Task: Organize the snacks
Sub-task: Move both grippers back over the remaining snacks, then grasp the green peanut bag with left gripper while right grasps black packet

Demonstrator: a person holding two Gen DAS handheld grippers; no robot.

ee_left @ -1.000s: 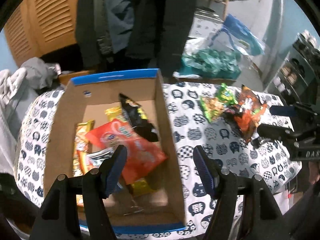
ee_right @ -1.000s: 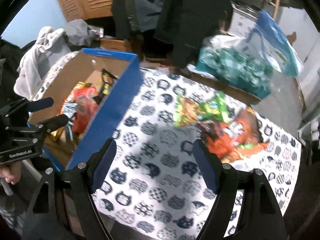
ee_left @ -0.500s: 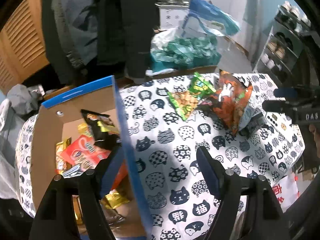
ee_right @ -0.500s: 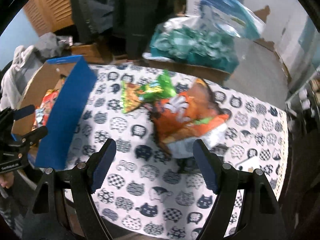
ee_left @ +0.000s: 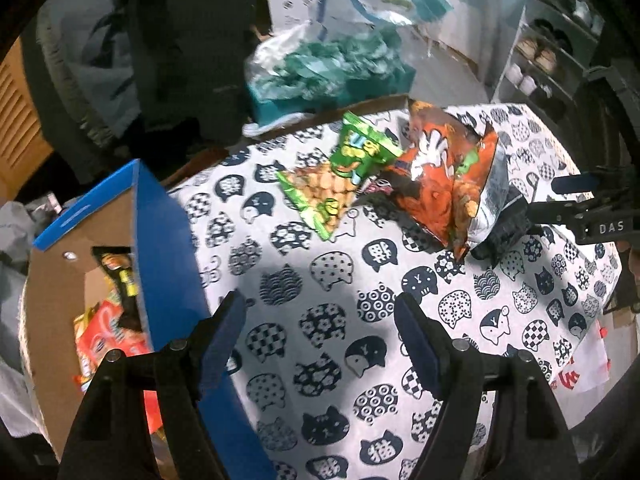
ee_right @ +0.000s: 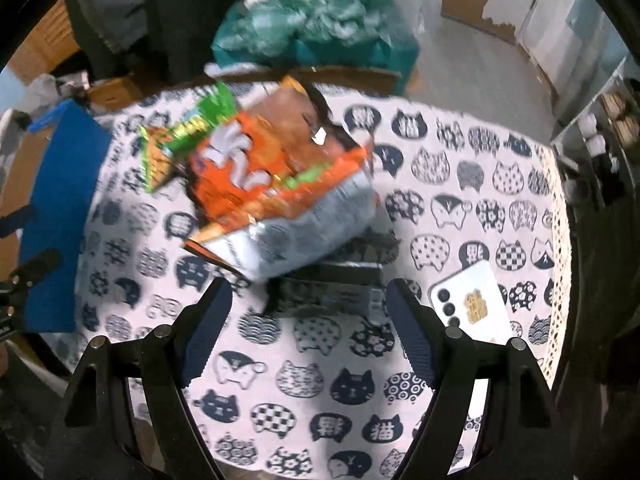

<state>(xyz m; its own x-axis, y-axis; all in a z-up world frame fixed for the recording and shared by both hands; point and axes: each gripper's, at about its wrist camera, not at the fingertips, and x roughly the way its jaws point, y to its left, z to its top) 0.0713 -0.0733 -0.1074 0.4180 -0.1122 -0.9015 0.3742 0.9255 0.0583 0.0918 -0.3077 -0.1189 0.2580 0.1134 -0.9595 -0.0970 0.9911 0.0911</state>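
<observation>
An orange snack bag (ee_left: 448,176) lies on the cat-print tablecloth (ee_left: 320,292), with a green snack bag (ee_left: 340,172) at its left and a dark packet (ee_right: 332,292) under its near edge. A blue-sided cardboard box (ee_left: 168,248) at the left holds several snacks, among them a red bag (ee_left: 108,336). My left gripper (ee_left: 316,336) is open and empty over the cloth beside the box. My right gripper (ee_right: 308,332) is open and empty just short of the dark packet and the orange bag (ee_right: 276,172); it shows at the right in the left wrist view (ee_left: 576,208).
A white phone (ee_right: 472,304) lies face down on the cloth, right of my right gripper. A teal plastic bag (ee_left: 324,64) sits behind the table. Dark coats hang at the back. Shelves (ee_left: 548,60) stand at the far right. The table edge runs along the right.
My left gripper swung right, from above the box to over the cloth. My right gripper moved right and closer to the orange bag, bringing the phone into view.
</observation>
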